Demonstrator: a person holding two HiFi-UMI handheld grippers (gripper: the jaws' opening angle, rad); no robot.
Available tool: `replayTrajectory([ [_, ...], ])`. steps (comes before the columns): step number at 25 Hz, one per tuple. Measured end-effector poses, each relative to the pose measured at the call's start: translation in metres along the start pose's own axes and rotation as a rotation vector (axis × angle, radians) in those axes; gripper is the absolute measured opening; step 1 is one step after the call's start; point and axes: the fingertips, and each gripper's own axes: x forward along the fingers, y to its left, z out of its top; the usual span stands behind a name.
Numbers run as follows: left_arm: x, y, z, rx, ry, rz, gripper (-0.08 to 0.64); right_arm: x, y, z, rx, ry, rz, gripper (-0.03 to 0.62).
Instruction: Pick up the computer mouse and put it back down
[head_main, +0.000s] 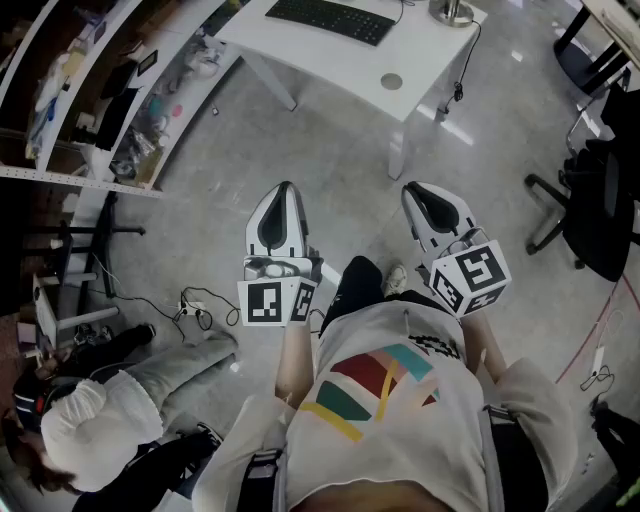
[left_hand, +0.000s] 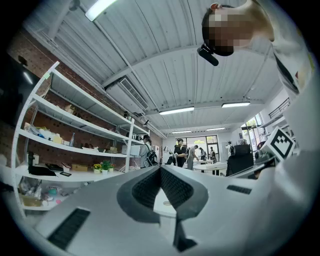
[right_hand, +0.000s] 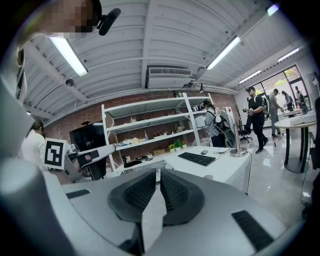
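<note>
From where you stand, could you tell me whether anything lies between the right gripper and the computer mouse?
Yes: the keyboard lies on the white table just in front of the mouse, on the path of the right gripper. Otherwise only open floor separates them.

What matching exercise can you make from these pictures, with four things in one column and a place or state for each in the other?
Things:
1. keyboard
2. computer mouse
3. right gripper
4. black chair

Places or states:
a. shut, empty, held in the air
b. on the floor, at the right of the head view
c. small, on the table just past the keyboard
d. long, flat on the white table

Pairs: 1-d, 2-c, 3-a, 4-b
</note>
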Motion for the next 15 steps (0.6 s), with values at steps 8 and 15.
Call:
replayTrajectory([
  [8, 0.093, 0.051, -0.028, -0.023, -0.019, -0.022, 0.043, 0.092, -0.050, 0.011, -0.025, 0.017, -0.025, 0.037],
  [15, 0.223, 0.142, -0.016, -0.026, -0.057, -0.106, 0.043, 0.223, -0.096, 0.072, -0.052, 0.008, -0.129, 0.037],
])
